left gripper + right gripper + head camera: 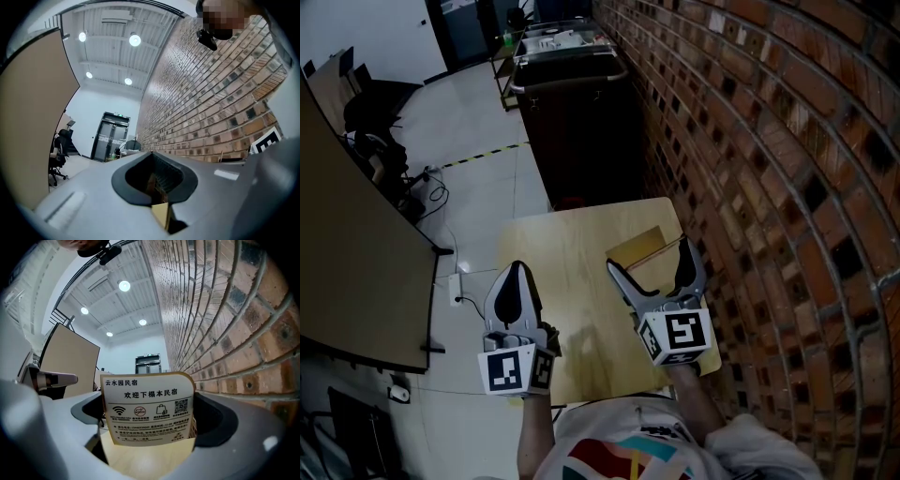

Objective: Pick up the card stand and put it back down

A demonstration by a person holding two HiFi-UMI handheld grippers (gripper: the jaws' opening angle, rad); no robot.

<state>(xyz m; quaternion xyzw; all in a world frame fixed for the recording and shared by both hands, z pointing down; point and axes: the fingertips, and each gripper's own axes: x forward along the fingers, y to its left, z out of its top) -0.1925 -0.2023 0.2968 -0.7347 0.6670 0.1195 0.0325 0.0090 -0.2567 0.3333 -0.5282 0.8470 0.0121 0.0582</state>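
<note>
Currently, I find the right gripper (652, 265) with its jaws spread wide and closed on nothing. The card stand (147, 408) sits upright between them, clear of both inner faces, its printed side turned back toward the gripper's camera. From the head view it appears to rest on the wooden table (572, 253), just inside the jaw tips, at the edge nearest the brick wall (769, 141). The left gripper (517, 272) has its jaws brought together with nothing held. It hangs over the table's opposite edge, well apart from the stand.
</note>
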